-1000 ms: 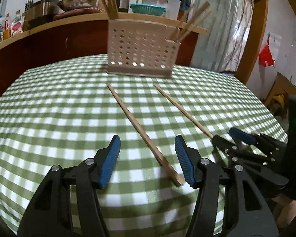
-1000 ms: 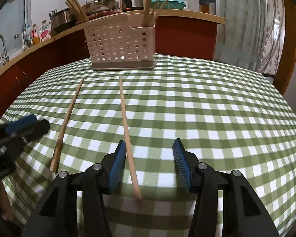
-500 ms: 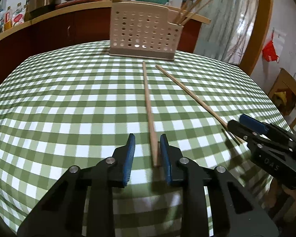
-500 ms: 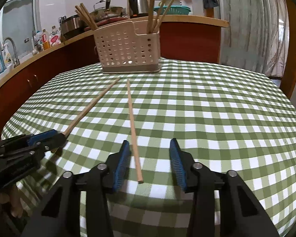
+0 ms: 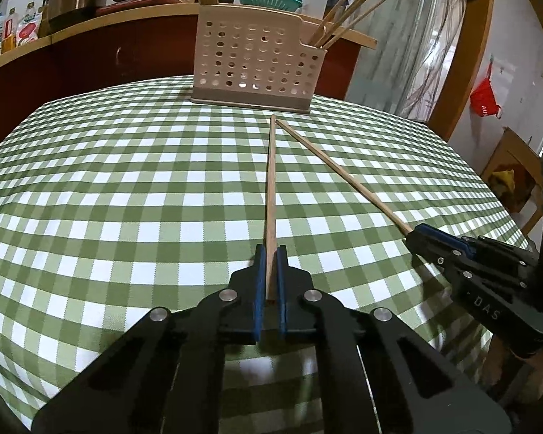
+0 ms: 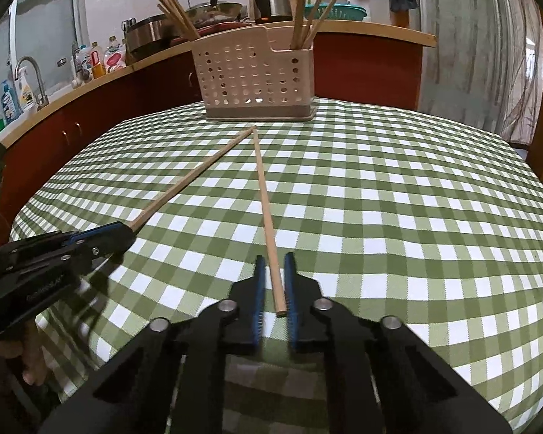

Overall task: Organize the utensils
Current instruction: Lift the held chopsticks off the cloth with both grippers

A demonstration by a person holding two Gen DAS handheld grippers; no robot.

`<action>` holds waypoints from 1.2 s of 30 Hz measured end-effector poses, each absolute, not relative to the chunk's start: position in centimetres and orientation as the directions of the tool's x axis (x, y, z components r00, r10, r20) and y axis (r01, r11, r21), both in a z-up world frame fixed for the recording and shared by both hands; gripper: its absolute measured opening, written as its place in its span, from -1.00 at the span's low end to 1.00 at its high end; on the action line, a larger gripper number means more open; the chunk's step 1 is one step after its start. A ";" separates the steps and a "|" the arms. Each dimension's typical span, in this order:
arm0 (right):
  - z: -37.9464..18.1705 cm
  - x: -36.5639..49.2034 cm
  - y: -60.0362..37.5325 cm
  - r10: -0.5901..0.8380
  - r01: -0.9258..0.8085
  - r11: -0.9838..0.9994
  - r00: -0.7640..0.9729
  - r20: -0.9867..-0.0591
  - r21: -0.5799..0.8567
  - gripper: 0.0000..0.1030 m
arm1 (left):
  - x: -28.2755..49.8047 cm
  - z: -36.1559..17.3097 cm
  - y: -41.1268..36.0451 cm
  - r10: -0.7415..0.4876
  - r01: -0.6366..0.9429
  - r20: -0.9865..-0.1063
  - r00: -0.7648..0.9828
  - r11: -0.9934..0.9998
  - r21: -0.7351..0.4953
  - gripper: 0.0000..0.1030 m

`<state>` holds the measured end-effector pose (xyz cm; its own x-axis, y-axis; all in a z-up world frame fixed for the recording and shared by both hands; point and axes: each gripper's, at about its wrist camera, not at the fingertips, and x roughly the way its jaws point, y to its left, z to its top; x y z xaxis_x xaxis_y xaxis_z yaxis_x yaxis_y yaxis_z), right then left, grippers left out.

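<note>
Fingers first: my left fingers (image 5: 260, 282) are clamped on the butt end of one chopstick, while my right fingers (image 6: 290, 282) stand narrow around the butt of the other, which lies against one pad with a sliver of gap at the other pad, so I judge that grip not yet made. Beneath both spreads the tabletop (image 5: 126, 199) in its green check cloth, and at its far edge stands the perforated caddy (image 5: 253, 58), with chopsticks already upright in both end compartments. My left chopstick (image 5: 270, 188) and my right chopstick (image 6: 264, 195) run from my fingers toward the caddy, their thin tips almost meeting just short of its base. I expect these to be light, stiff and rather slick wooden sticks; held at the very end they will lever and twist easily, so the thick butt squarely between the pads seems the best hold. A second ago both pairs of fingers were wide apart; half a second ago they were narrowed but still loose, and the sticks' tips lay further apart.
</note>
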<state>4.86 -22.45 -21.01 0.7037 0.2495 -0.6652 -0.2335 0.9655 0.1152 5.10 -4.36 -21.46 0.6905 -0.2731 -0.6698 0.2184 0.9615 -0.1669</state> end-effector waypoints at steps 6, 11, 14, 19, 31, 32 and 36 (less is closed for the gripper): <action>-20.0 4.4 -22.7 0.257 -0.234 0.965 0.729 -0.635 0.122 -0.88 | 4.8 -20.5 -4.2 -0.285 0.231 -0.643 0.711 0.958 -0.169 -0.87; -18.5 3.9 -23.0 0.250 -0.227 0.967 0.764 -0.595 0.115 -0.88 | 4.5 -19.0 -4.0 -0.280 0.241 -0.605 0.745 0.959 -0.148 -0.87; -17.7 3.7 -23.2 0.247 -0.225 0.968 0.781 -0.574 0.109 -0.88 | 4.3 -18.0 -3.8 -0.277 0.240 -0.581 0.765 0.960 -0.142 -0.87; -16.6 3.3 -23.4 0.239 -0.220 0.970 0.802 -0.547 0.101 -0.88 | 4.2 -16.5 -3.3 -0.273 0.236 -0.546 0.792 0.962 -0.138 -0.87; -15.5 3.2 -23.5 0.234 -0.218 0.972 0.819 -0.524 0.092 -0.88 | 4.0 -15.3 -2.4 -0.253 0.215 -0.515 0.819 0.968 -0.133 -0.87; -15.4 3.2 -23.5 0.233 -0.219 0.972 0.822 -0.520 0.090 -0.88 | 4.0 -15.2 -2.4 -0.251 0.214 -0.513 0.821 0.968 -0.131 -0.87; -14.5 3.0 -23.6 0.232 -0.220 0.972 0.835 -0.499 0.084 -0.88 | 3.8 -14.8 -2.1 -0.246 0.209 -0.501 0.830 0.969 -0.129 -0.87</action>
<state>3.05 -23.57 -14.46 0.8347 0.2318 -0.4995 -0.2195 0.9720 0.0843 3.79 -2.11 -14.78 0.8299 -0.2459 -0.5009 0.2094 0.9693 -0.1289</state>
